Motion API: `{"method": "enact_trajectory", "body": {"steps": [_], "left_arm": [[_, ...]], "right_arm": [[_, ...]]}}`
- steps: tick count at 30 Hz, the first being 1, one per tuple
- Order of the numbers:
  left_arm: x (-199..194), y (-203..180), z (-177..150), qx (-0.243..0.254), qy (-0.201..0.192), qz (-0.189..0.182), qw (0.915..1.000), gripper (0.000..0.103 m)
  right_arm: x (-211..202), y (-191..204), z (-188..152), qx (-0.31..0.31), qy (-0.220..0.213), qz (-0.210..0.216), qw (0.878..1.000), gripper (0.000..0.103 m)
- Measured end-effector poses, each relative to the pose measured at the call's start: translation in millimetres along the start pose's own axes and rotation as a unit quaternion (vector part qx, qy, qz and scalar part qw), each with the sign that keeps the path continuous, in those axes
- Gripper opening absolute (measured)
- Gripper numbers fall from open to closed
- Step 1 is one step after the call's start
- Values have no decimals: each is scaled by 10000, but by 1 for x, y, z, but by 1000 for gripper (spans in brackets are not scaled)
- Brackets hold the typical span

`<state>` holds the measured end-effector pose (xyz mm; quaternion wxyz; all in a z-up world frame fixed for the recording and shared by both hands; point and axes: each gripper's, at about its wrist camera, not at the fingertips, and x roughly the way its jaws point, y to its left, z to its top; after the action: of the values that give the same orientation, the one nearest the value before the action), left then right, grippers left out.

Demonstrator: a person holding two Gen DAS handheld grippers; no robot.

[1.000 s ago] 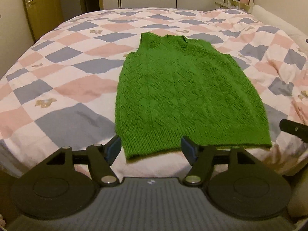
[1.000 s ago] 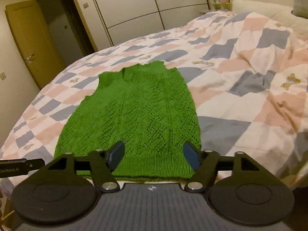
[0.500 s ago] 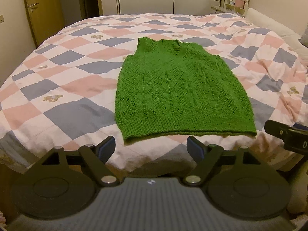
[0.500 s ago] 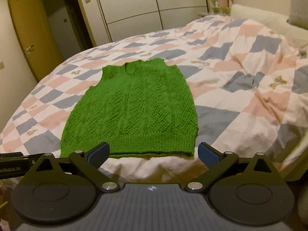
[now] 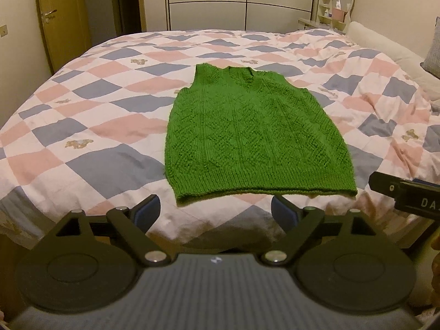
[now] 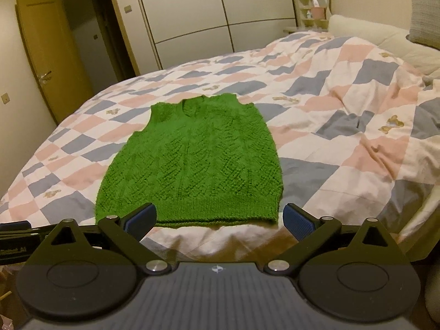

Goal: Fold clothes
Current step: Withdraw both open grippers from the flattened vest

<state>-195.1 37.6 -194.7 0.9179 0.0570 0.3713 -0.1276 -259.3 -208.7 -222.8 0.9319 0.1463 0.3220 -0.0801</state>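
A green knitted sleeveless vest (image 5: 253, 134) lies flat on the bed, neck at the far end and ribbed hem towards me; the right wrist view shows the same vest (image 6: 192, 162). My left gripper (image 5: 216, 213) hangs over the bed's near edge, short of the hem's left part; its jaws are still opening with nothing between them. My right gripper (image 6: 220, 218) stands open and empty just short of the hem's right part. The right gripper's body (image 5: 407, 195) shows at the right edge of the left wrist view.
The bed carries a quilt (image 5: 90, 126) of pink, grey and white diamonds. Pillows (image 6: 385, 41) lie at the right. A wardrobe (image 5: 244, 0) stands behind the bed, a wooden door (image 5: 55, 16) at the far left, and a shelf with a mirror (image 5: 338, 2) at the far right.
Both grippers have drawn back from the vest's hem and risen slightly. Their jaws have spread wider. The vest has stayed flat on the bed.
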Motion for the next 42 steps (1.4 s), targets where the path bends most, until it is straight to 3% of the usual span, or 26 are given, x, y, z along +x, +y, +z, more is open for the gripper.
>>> {"method": "enact_trajectory", "body": {"steps": [18, 42], "left_arm": [[20, 6, 2, -53, 0, -82, 10000, 92], [97, 0, 27, 37, 460, -228, 9987, 94]], "right_arm": [[19, 12, 2, -132, 223, -57, 9996, 101], [94, 3, 16, -108, 852, -308, 9958, 101]]}}
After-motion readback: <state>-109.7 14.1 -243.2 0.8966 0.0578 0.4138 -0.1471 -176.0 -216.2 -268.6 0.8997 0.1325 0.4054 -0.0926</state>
